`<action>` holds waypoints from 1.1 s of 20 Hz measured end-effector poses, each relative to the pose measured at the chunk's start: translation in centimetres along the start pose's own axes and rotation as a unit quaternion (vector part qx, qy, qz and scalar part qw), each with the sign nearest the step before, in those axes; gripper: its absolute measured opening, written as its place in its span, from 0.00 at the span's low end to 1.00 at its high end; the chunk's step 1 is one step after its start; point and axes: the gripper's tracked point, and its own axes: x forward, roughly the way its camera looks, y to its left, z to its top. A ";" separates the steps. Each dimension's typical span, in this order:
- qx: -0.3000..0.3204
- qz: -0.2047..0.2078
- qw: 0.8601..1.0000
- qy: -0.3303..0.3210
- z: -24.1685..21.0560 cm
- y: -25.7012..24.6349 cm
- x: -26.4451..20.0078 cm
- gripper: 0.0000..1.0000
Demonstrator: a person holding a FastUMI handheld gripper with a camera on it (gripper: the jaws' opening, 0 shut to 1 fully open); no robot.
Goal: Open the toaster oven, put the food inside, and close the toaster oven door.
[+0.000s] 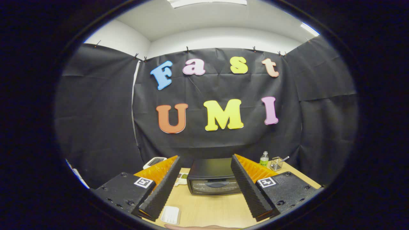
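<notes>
Bare table (207, 207) lay between the wide-apart fingers of the gripper (207, 195); the shut toaster oven (212, 182) blocked the far side.

Glossy dark toaster oven (213, 180) on a smooth light wood-look table (211, 209); ribbed gripper (204, 183) pads.

Black cloth (96, 111) hangs as the booth's wall on three sides, pinned along its top edge with small clips. Above it rise white room walls (223, 38) and a white ceiling with bright light panels (207, 2). Below stands a light wooden table (211, 207).
</notes>
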 end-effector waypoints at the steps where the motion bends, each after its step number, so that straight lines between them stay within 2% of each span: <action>1: -0.004 -0.004 1.000 -0.001 0.0 -0.3 0.0 1.00; 10: -0.021 -0.029 0.999 -0.012 -0.3 -2.4 -0.3 1.00; 22: -0.027 -0.018 0.999 -0.014 -0.6 -1.9 -1.9 1.00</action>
